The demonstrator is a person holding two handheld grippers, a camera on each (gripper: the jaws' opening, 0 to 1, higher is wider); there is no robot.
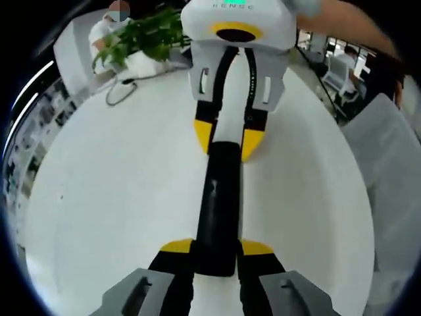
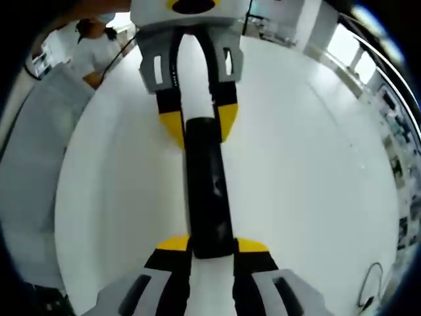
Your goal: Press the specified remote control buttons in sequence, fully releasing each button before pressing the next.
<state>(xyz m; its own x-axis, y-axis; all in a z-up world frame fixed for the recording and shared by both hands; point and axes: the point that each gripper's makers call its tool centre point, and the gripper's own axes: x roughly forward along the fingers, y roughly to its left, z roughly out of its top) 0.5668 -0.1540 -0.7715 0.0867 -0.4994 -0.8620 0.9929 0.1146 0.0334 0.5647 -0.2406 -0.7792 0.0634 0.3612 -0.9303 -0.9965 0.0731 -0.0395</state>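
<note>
Left gripper view shows the black remote control (image 1: 217, 204) lying lengthwise on the white surface (image 1: 118, 197), well inside its edges, with one end between the jaws of the left tool (image 1: 216, 249) and the other between those of the right tool (image 1: 227, 139). Right gripper view mirrors this: the right tool (image 2: 212, 246) is clenched on the near end, the left tool (image 2: 199, 125) on the far end. Both appear to be grasping the remote, probably to steady and square it before any button is pressed. A potted plant (image 1: 148, 36) stands near the far edge.
</note>
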